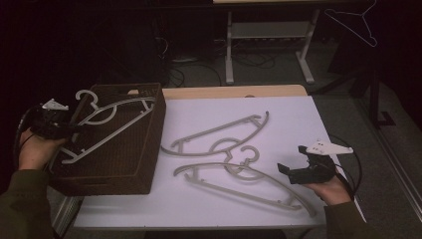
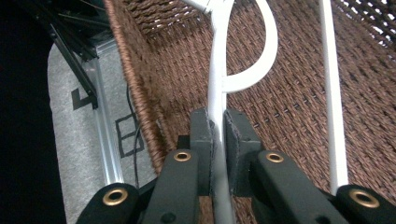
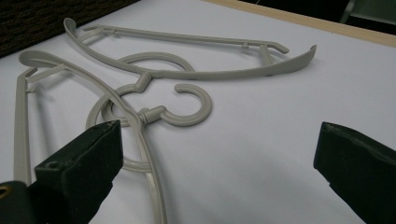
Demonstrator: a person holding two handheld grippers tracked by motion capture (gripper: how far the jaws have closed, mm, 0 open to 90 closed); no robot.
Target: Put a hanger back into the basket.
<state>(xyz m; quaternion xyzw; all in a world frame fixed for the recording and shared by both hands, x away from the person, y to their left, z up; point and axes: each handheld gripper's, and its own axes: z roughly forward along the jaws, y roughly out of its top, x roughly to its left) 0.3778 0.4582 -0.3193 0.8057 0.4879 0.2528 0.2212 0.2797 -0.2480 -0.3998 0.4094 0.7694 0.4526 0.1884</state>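
One pale hanger (image 1: 107, 122) is held over the brown basket (image 1: 149, 144), its thin bar pinched tight in the left claw (image 2: 218, 135). It looks like the hanger is being put into the basket, so next it should be lowered and let go. Two more hangers (image 1: 234, 154) are laid on the table (image 1: 293, 114), just in front of the right claw (image 1: 298, 167), which is wide apart and holds nothing.

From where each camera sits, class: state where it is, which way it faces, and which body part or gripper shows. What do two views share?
High view: above the table, looking forward and down; both hands, left gripper, right gripper.
Left gripper view: rides that gripper, facing the wicker basket; jaws clamp a hanger.
Right gripper view: low over the table; open jaws.
Shared: the two table hangers.
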